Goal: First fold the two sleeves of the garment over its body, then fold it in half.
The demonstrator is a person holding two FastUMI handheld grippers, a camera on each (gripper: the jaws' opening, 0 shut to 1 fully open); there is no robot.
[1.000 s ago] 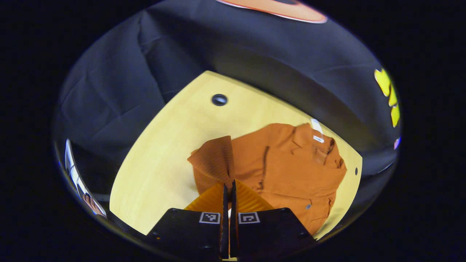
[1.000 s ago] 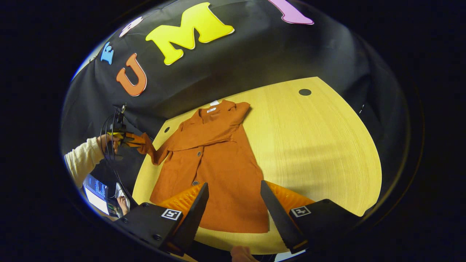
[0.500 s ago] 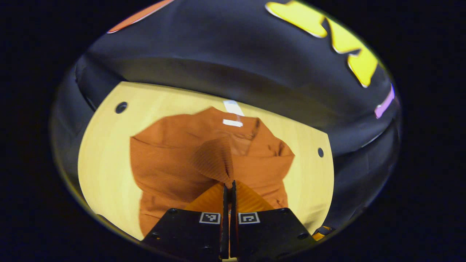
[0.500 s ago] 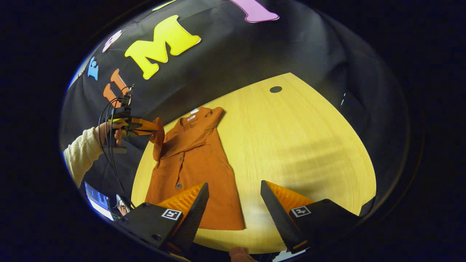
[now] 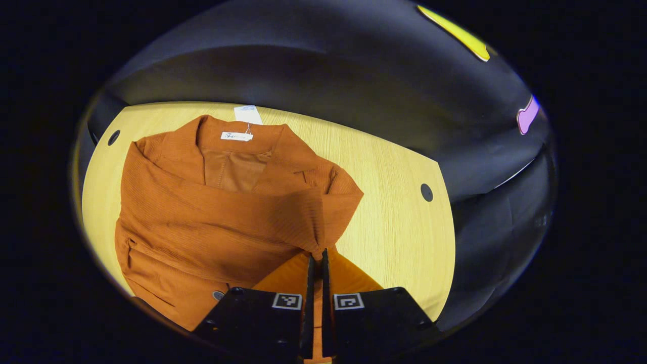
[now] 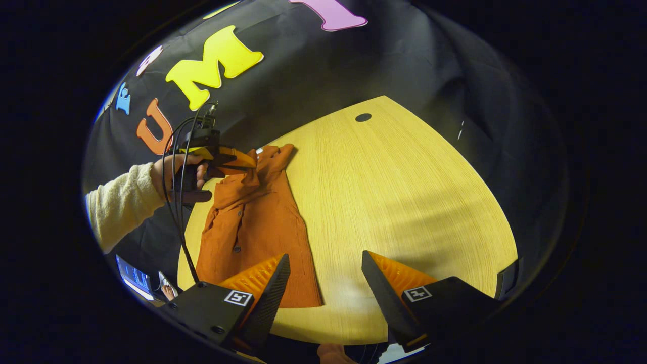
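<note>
**Left sleeve held over garment body; right fingers wide apart**

Pale wooden bench [image 6: 404, 192] with black cloth wall behind. Orange garment [image 5: 202, 222] lies flat on the bench, collar toward the wall, white tag at the neck. Left gripper [image 5: 317, 258]: fingers pressed together on the cuff of the sleeve [image 5: 283, 212], which is draped across the garment's chest. In the right gripper view, a hand [image 6: 177, 174] in a cream sleeve holds that gripper above the collar end. Right gripper [image 6: 323, 283]: fingers spread wide, holding nothing, above the bench edge beside the hem.
</note>
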